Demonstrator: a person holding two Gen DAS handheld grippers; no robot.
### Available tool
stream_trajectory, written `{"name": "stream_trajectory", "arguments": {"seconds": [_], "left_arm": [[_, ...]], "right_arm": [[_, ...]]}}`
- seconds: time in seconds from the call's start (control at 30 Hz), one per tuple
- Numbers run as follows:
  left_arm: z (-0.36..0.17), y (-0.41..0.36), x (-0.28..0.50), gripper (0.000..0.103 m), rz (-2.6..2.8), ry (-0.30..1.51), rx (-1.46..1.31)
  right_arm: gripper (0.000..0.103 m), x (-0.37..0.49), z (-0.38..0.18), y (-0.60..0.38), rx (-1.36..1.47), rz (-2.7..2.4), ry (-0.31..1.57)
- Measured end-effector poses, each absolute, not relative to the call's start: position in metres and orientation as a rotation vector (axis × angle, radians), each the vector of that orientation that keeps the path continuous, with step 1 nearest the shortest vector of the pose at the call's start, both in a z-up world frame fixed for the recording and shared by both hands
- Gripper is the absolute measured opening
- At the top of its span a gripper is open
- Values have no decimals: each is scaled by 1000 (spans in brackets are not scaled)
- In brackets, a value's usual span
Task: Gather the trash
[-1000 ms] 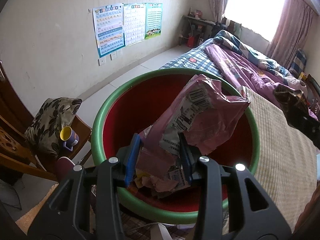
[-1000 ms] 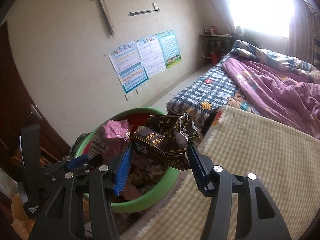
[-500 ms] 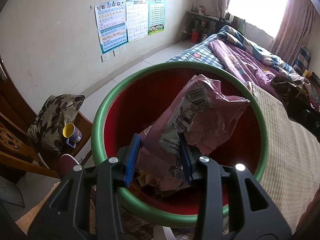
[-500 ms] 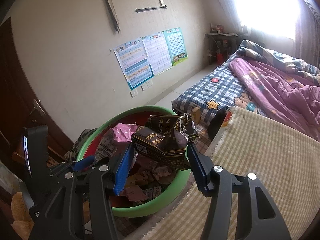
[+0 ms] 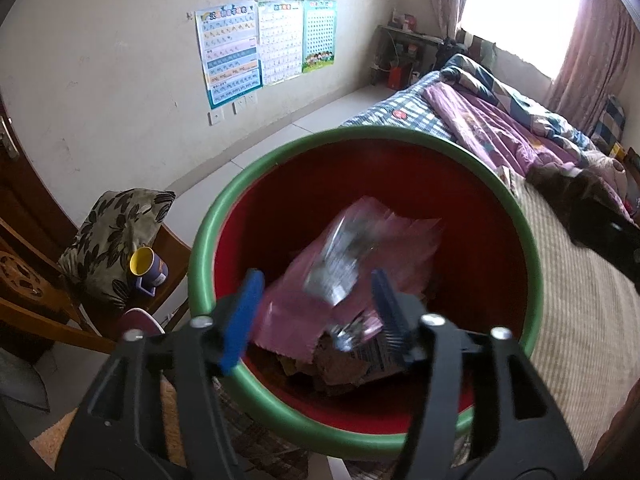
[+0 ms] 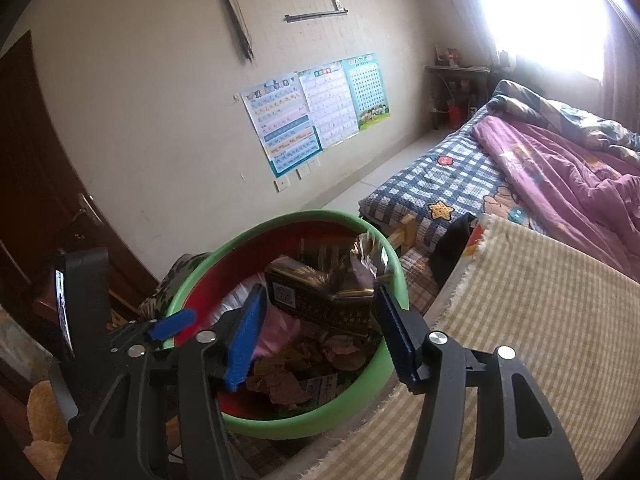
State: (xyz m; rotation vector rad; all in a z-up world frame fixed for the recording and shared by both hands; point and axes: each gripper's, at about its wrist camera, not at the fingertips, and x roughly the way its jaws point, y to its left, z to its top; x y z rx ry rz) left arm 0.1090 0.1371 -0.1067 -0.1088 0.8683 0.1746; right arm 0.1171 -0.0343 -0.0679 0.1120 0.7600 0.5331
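Observation:
A red bin with a green rim [image 5: 208,248] stands beside the bed and holds crumpled wrappers. My left gripper [image 5: 316,314] hangs over it, its jaws opening. A pink wrapper [image 5: 360,248], blurred, drops between them into the bin, free of the pads. In the right wrist view the bin's rim [image 6: 280,428] lies below my right gripper [image 6: 320,334]. Its jaws are opening too. A dark gold-printed wrapper [image 6: 320,300], blurred, sits between them over the bin, and the pads no longer pinch it. The left gripper's blue fingertip [image 6: 172,324] shows at the bin's left.
A wooden chair with a floral cushion [image 5: 116,236] and a yellow-and-purple mug [image 5: 146,268] stands left of the bin. To the right lie the bed's checked beige mat [image 6: 540,320] and a purple quilt [image 6: 560,168]. Posters [image 6: 312,108] hang on the wall, and a dark door [image 6: 36,168] is at the left.
The left jaws have spread and the pink wrapper has slipped out of them, down into the bin. The right jaws have widened a little and the dark wrapper has sagged towards the bin.

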Motion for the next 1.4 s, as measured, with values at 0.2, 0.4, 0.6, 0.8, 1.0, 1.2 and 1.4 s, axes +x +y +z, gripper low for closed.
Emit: {"name": "stream_trajectory", "arguments": {"seconds": [0.2,0.4,0.6,0.8,1.0,1.2,1.4], "left_arm": [[-101,142,103,77,191,826,-134],[-79,135,84,82,186,699,-148],[-49,106,50,97,197,567,-77],[-18,71,18,97,206,520,-45],[9,30,-13,98,226,459,11],[28,-5,-29,98,218,443,2],[41,-32,-40,98,233,424,24]], "right_arm": [[72,112,-61,-46,137,523,718],[80,95,-48,-80,163,472,652],[89,67,-32,-126,190,459,596],[96,30,-16,-165,251,495,522],[96,0,4,-197,319,511,429],[96,-32,26,-222,286,472,333],[96,-61,31,-246,255,390,232]]}}
